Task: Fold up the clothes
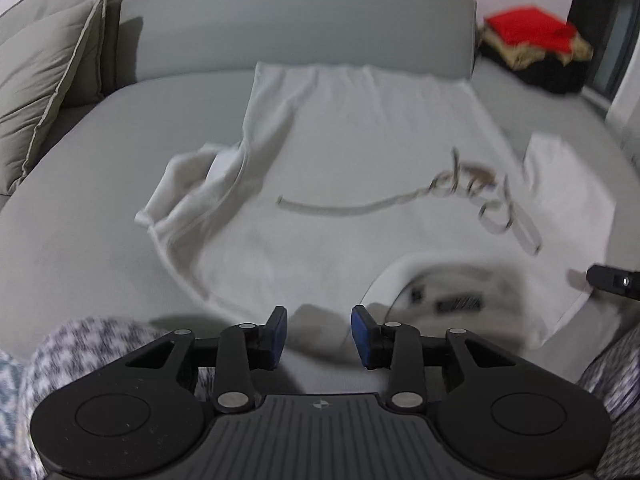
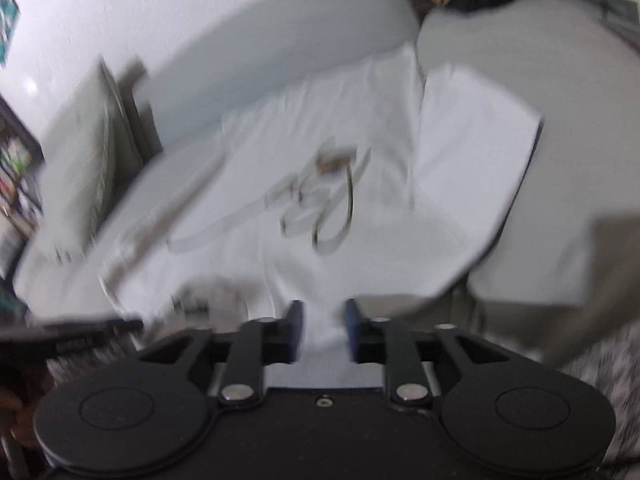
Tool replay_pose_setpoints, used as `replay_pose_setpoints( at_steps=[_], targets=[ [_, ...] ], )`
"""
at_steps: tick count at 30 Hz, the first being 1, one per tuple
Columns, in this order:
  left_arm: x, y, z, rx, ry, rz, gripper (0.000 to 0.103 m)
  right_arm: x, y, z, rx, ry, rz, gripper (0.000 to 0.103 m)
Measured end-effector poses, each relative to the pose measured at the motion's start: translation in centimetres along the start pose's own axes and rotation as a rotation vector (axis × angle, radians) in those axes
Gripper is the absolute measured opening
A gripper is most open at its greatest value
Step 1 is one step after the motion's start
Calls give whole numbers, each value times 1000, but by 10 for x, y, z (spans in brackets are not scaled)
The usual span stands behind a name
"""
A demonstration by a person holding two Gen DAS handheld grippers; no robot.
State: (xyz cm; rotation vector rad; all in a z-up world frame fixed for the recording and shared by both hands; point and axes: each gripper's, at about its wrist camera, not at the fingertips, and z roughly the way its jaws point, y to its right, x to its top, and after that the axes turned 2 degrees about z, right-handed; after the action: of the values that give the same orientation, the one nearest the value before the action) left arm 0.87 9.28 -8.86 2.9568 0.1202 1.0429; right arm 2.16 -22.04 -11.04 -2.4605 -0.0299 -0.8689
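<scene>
White T-shirt [image 1: 360, 152] lies spread on the grey sofa [image 1: 100, 184], collar toward both grippers. Left gripper [image 1: 319, 334] hovers with fingers released, empty, at the near hem. Right gripper [image 2: 322, 330] fingers straddle the shirt's edge, parted.

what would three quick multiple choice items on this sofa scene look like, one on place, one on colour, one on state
1. Where does the white t-shirt lie?
A. spread on the grey sofa seat
B. hung over the sofa back
C. on the floor

2. What colour is the folded cloth on top of the pile at the far right end of the sofa?
A. blue
B. red
C. green

3. How does the left gripper stand?
A. shut on the shirt
B. shut with nothing in it
C. open, holding nothing

Answers: 1 A, the shirt lies flat on the seat cushion; 2 B, the top layer is bright red; 3 C, a clear gap shows between its blue pads, with nothing pinched.
</scene>
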Motion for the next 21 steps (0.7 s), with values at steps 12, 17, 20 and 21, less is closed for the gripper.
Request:
replay_pose_setpoints(
  at_steps=[12,17,20,21],
  targets=[
    [37,119,49,-159,64,207,21,61,147,-37,22,306,514,63],
    [29,147,81,-190,-8,266,18,72,162,-6,79,157,538,48],
    [26,145,81,-193,4,271,18,82,161,13,59,120,519,46],
    [26,143,81,-199,-1,259,18,86,158,19,44,120,503,46]
  ],
)
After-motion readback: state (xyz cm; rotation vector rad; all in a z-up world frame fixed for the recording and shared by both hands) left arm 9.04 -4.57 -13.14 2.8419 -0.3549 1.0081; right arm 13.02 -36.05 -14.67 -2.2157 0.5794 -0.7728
